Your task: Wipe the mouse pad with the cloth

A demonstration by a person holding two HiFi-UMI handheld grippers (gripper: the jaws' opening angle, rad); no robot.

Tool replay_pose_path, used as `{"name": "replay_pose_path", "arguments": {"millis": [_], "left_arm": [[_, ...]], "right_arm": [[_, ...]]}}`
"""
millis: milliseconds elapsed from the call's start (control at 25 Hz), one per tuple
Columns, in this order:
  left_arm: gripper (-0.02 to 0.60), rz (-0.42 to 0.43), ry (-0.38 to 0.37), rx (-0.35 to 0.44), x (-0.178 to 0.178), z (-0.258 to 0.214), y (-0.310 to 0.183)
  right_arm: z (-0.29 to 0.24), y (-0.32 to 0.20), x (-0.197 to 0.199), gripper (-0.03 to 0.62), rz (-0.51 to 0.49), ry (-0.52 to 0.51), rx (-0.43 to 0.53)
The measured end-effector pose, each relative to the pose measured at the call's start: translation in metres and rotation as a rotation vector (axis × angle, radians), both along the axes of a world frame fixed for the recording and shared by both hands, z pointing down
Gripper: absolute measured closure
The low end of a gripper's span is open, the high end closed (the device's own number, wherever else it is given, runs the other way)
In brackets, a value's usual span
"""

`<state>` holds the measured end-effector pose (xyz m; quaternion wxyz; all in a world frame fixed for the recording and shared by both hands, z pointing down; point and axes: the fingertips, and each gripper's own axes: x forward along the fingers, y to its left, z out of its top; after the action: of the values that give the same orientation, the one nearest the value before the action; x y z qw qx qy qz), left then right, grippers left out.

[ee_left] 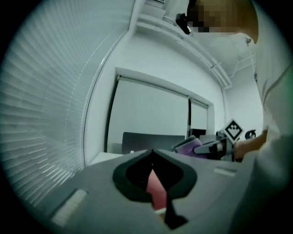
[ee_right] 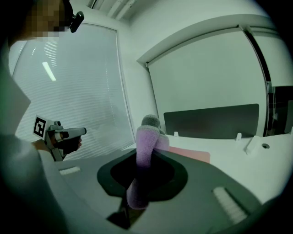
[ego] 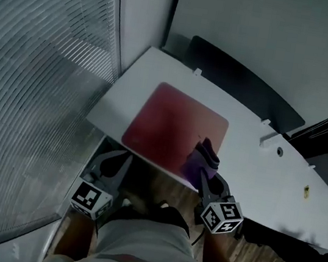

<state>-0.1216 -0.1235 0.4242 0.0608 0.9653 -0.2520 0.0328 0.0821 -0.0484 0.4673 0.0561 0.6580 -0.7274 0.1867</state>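
Note:
A dark red mouse pad lies flat on the white desk, near its front edge. My right gripper hovers over the pad's near right corner, shut on a bunched purple cloth. In the right gripper view the cloth sticks up out of the jaws, with the pad just beyond it. My left gripper hangs below the desk's front edge, shut and holding nothing. In the left gripper view a sliver of the pad shows through the jaw gap, and the right gripper's cloth is seen to the right.
Window blinds run along the left side. A dark partition panel stands behind the desk. There is a cable hole and a small white bracket right of the pad. A dark chair base sits on the wood floor at lower right.

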Motion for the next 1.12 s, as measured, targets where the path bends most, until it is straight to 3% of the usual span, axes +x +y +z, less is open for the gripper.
{"name": "replay_pose_path", "arguments": {"millis": [280,520,760,960,1120], "left_arm": [[0.578,0.0,0.006,0.004,0.066,0.037,-0.038],[0.58,-0.044,-0.046,-0.005,0.14,-0.01,-0.062],[0.578,-0.031,-0.066,-0.04,0.201,-0.008,-0.089],[0.58,-0.02,-0.066,-0.07,0.212,0.002,-0.115],[0.578,0.008,-0.079,-0.08,0.201,0.013,-0.141]], "right_arm": [[0.036,-0.036,0.085,0.543,0.054,0.013,0.019],[-0.002,-0.071,0.165,0.543,0.034,-0.043,0.018],[0.006,-0.096,0.22,0.543,0.033,-0.069,-0.03],[0.023,-0.119,0.231,0.543,0.05,-0.092,-0.076],[0.046,-0.155,0.196,0.543,-0.027,-0.069,-0.145]]}}
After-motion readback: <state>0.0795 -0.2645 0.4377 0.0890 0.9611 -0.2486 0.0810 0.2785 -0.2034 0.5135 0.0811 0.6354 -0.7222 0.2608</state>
